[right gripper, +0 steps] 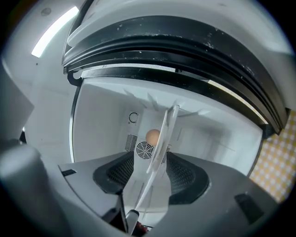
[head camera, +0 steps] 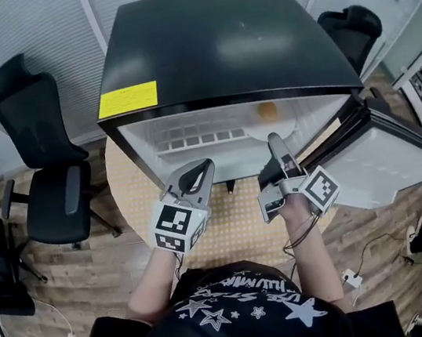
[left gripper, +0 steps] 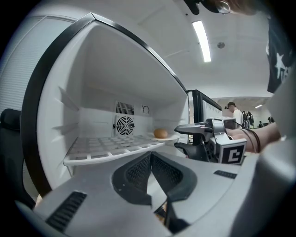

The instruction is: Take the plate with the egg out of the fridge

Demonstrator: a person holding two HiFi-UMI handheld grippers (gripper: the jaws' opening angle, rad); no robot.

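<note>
Sitting on plate (head camera: 257,131): egg (head camera: 267,110) | plate: fridge (head camera: 215,44) shelf (head camera: 191,140) | fridge: open

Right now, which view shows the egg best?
Left gripper view: the egg sits clear, side-on, on its plate. Head view shows it small from above; right gripper view, sideways against the plate's edge.

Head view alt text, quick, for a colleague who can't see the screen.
A black mini fridge stands open below, with an egg on a white plate at the right of its shelf. The right claw, open, points at the plate's rim; the left claw, shut, hangs beside it before the opening.
</note>
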